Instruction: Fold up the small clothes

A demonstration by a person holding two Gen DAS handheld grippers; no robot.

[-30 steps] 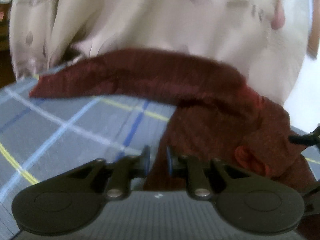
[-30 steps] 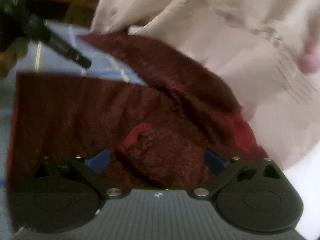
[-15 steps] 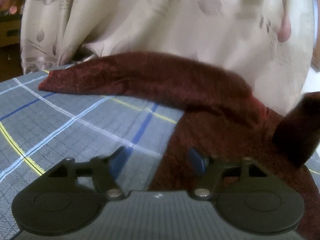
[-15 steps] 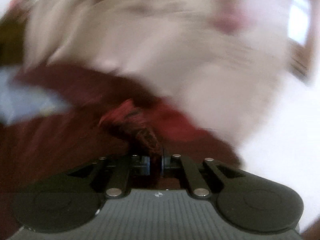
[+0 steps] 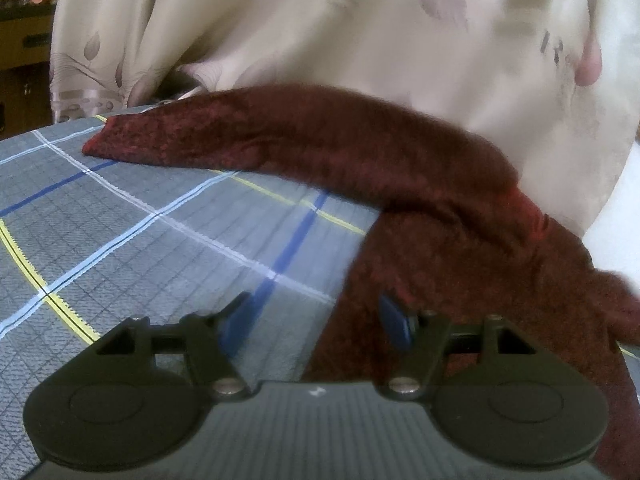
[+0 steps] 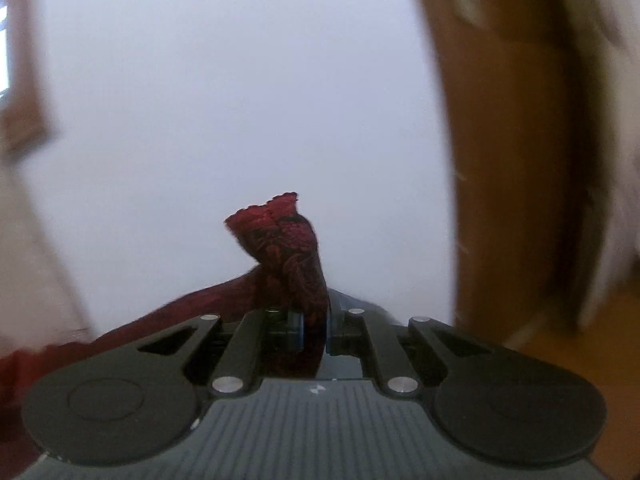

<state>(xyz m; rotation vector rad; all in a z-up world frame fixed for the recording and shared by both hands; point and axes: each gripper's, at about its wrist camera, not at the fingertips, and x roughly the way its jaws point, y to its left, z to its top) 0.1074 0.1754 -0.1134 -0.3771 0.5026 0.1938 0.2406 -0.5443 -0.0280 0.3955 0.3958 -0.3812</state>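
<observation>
Now right tongs point(image 6: 314, 330) pinch dark red garment point(image 6: 288, 256); left tongs point(image 5: 316, 320) spread.

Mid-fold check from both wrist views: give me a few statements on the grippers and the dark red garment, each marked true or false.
1. The right hand-held gripper is shut on the dark red garment. True.
2. The left hand-held gripper is clamped on the garment. False: its jaws stand open, with the cloth edge between them.
3. Part of the garment lies on the plaid cloth. True.
4. The plaid cloth is solid white. False: grey with blue, white and yellow lines.
</observation>
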